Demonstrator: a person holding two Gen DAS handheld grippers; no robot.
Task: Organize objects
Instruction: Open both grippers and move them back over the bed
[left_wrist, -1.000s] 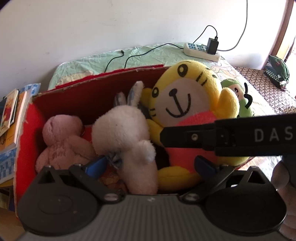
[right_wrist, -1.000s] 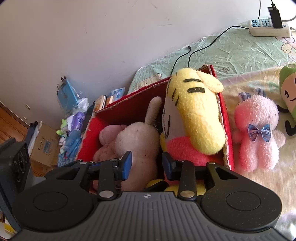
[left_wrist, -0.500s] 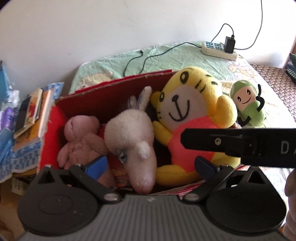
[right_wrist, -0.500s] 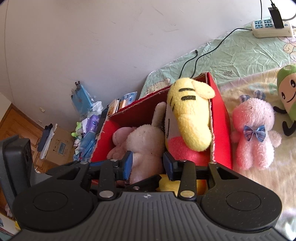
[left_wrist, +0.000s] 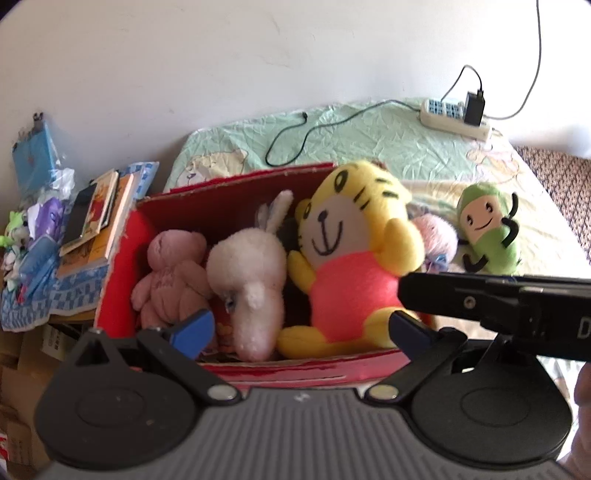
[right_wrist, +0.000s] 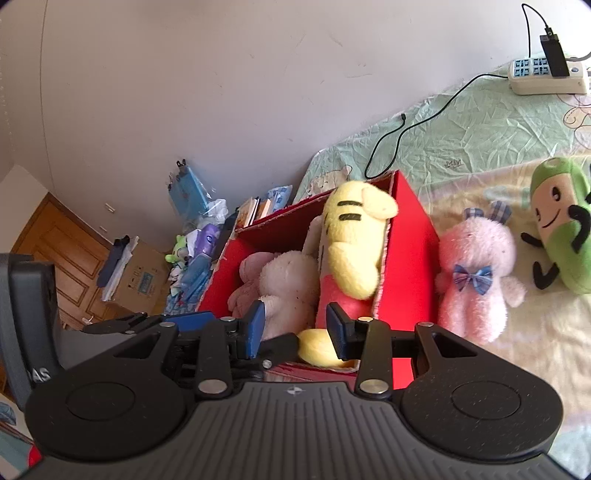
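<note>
The left gripper (left_wrist: 301, 328) has its fingers spread wide and empty above the near rim of the red box (left_wrist: 295, 373). The right gripper (right_wrist: 295, 328) is narrowly parted, empty. Inside the box sit a yellow tiger (left_wrist: 351, 254), white rabbit (left_wrist: 251, 280) and pink bear (left_wrist: 170, 273); beside it on the bed (right_wrist: 480, 129) lie a pink bunny (right_wrist: 476, 280) and green plush (right_wrist: 561, 229).
</note>
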